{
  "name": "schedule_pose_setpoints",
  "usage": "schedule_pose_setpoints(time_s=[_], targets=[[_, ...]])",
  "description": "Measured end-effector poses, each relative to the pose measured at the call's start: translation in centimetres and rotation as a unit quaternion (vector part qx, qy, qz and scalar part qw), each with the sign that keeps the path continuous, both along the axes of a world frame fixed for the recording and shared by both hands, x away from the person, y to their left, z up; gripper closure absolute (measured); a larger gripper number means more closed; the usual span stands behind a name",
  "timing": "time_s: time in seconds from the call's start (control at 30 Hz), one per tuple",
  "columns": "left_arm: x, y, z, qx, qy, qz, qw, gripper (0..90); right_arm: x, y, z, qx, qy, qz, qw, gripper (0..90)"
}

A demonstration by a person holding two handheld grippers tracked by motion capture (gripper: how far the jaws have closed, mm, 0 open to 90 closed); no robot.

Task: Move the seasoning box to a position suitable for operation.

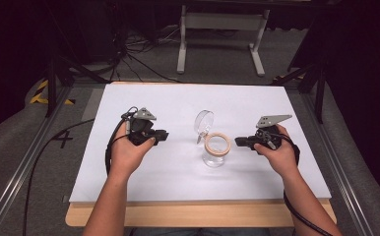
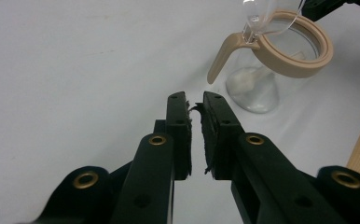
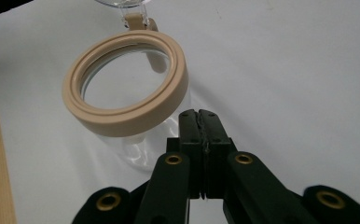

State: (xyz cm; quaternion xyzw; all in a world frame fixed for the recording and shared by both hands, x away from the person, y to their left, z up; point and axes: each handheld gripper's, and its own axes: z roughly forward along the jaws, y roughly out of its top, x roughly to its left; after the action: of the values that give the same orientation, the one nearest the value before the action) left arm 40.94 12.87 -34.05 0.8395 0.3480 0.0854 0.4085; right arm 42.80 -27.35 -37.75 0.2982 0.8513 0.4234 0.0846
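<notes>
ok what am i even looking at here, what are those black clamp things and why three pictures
No robot here: a person holds a hand-held clamp tool in each hand. The high view looks down on a white table. The left gripper and the right gripper each carry their own camera, which gives the other two pictures, looking along the black jaws.

Between them stands a clear glass jar with a beige ring round its mouth. Its clear hinged lid is flipped open and stands up behind.

Nothing is held. The right gripper's jaws are pressed together just beside the jar. The left gripper's jaws are nearly together, with a thin gap and nothing between them, and they point toward the jar from a little way off.
</notes>
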Motion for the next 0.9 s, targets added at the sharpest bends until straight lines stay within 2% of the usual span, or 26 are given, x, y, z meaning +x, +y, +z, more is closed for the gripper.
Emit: schedule_pose_setpoints(time_s=[0.07,0.13,0.23,0.53,0.73,0.77,0.9], targets=[[-0.1,0.2,0.0,0.001,-0.002,0.000,1.0000,80.1,0.3,0.3,-0.3,0.002,-0.001,-0.001,1.0000,90.0],[-0.2,0.2,-0.2,0.000,0.006,0.002,1.0000,79.7,0.5,0.6,-0.6,0.003,0.002,-0.002,1.0000,90.0],[-0.2,0.3,-0.4,0.006,0.002,0.001,1.0000,78.9,0.9,0.9,-1.4,0.000,0.008,-0.003,1.0000,90.0],[-0.2,0.3,-1.0,0.004,0.013,0.007,0.9999,77.3,2.4,1.8,-3.8,-0.010,0.026,-0.001,0.9996,90.0],[-0.1,0.4,-1.1,0.007,0.010,0.004,0.9999,76.9,2.4,2.1,-4.2,-0.012,0.032,0.009,0.9994,90.0],[-0.2,0.4,-1.1,0.003,0.015,0.008,0.9999,76.9,2.4,2.2,-4.3,-0.012,0.032,0.010,0.9994,90.0],[-0.3,0.5,-1.1,0.005,0.012,0.007,0.9999,76.5,2.3,2.3,-4.4,-0.013,0.035,0.008,0.9993,90.0]])
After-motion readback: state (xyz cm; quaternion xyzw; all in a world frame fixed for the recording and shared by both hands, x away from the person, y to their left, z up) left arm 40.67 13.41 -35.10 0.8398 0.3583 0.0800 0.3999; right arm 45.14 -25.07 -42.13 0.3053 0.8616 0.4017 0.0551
